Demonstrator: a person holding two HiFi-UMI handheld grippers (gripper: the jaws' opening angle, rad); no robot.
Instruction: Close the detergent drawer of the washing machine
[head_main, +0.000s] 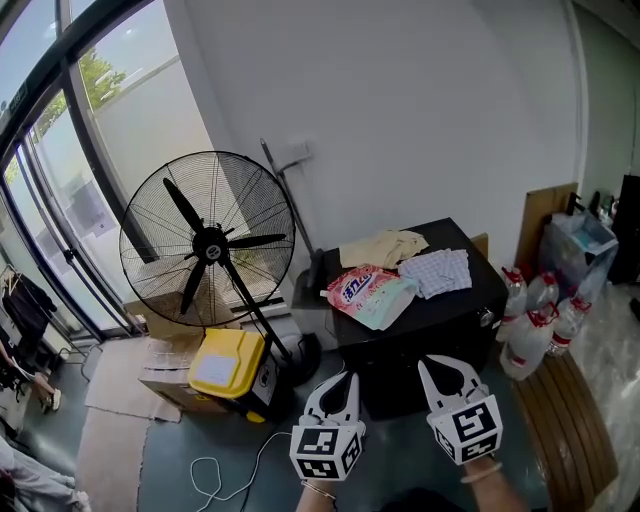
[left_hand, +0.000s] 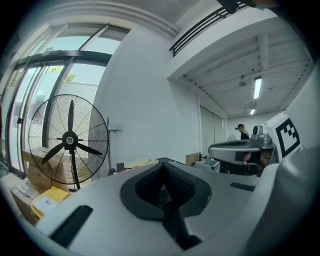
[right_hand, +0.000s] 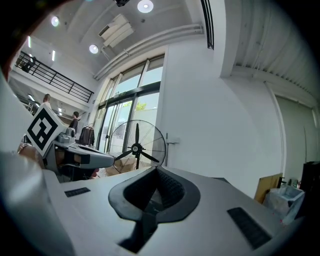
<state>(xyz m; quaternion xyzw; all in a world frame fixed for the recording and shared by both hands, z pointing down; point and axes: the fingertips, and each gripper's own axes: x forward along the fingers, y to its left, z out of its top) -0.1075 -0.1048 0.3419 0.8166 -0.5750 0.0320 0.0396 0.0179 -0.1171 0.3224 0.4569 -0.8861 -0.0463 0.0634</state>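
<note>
- black box (head_main: 455, 305) just ahead of the left gripper (head_main: 345, 378) and right gripper (head_main: 437, 365), possibly the washing machine; can't make out its drawer.
- jaws?
- both pairs pressed together, holding nothing.

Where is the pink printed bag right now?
In the head view, the pink bag lies on the black unit's top near its left edge, in front of the beige cloth and left of the checked cloth.
</note>
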